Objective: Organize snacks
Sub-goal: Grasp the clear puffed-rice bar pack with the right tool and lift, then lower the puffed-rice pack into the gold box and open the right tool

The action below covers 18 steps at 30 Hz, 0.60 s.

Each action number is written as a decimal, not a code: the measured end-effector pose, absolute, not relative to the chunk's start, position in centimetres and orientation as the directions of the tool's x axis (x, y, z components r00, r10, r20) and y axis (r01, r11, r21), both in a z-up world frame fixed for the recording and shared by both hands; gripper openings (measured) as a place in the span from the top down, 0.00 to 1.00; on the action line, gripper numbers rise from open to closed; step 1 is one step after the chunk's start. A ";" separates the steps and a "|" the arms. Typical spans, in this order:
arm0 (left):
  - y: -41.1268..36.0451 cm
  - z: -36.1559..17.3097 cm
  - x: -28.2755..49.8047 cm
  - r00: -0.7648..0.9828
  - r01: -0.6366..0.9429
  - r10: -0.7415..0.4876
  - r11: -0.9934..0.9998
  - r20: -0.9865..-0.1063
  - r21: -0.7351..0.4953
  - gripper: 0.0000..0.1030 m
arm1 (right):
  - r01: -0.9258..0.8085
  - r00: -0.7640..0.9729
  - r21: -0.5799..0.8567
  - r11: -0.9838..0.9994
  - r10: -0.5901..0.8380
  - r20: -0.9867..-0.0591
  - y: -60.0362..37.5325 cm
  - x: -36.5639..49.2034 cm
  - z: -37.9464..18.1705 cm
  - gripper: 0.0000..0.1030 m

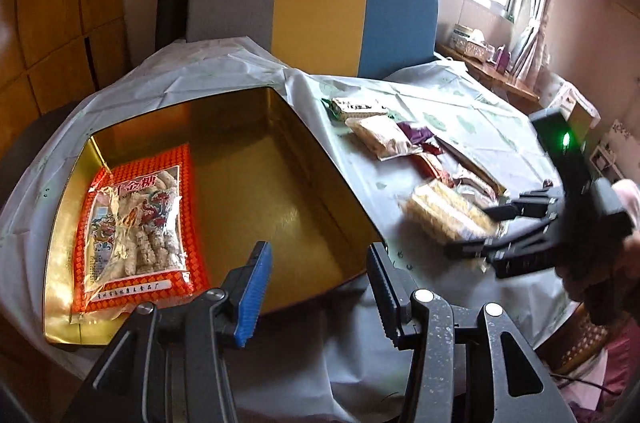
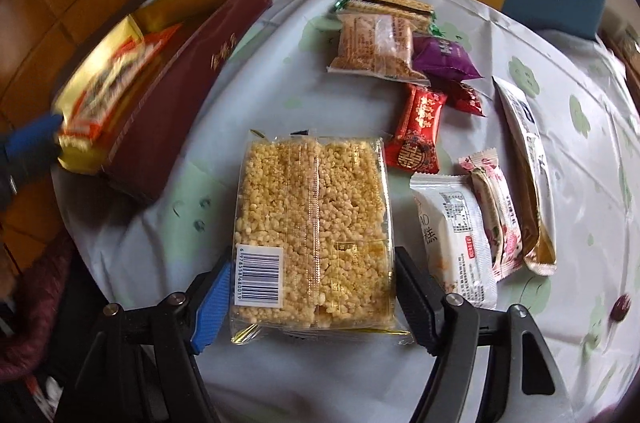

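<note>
Right tool (image 2: 312,283) points down over the worktop (image 2: 240,63), fingers either side of a clear pack of puffed-rice cake (image 2: 316,223); can't tell if pads press it. Left tool (image 1: 320,283) hangs w/ jaws apart, nothing between, above the gold-lined box (image 1: 256,159), where an orange snack bag (image 1: 136,231) lies at its left end. Other wrapped snacks (image 2: 440,123) sit nearby.
</note>
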<state>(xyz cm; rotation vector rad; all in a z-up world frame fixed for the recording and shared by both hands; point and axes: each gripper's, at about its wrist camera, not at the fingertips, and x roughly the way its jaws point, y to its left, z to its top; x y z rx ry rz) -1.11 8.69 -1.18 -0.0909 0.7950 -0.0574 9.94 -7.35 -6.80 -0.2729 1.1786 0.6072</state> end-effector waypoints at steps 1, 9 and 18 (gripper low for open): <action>8.7 -1.3 -1.2 0.699 0.018 -0.085 0.995 -0.710 -0.102 0.52 | -0.563 0.246 0.132 0.816 0.318 -0.916 -7.4 10.0 -6.5 0.27; 9.2 -1.7 -1.5 0.700 -0.015 -0.076 0.993 -0.711 -0.121 0.51 | -0.534 0.268 0.204 0.821 0.393 -0.880 -6.1 10.4 -3.5 0.27; 10.5 -1.6 -1.5 0.711 -0.078 -0.037 0.988 -0.702 -0.131 0.46 | -0.595 0.240 0.266 0.758 0.483 -0.842 -0.8 12.0 0.9 0.27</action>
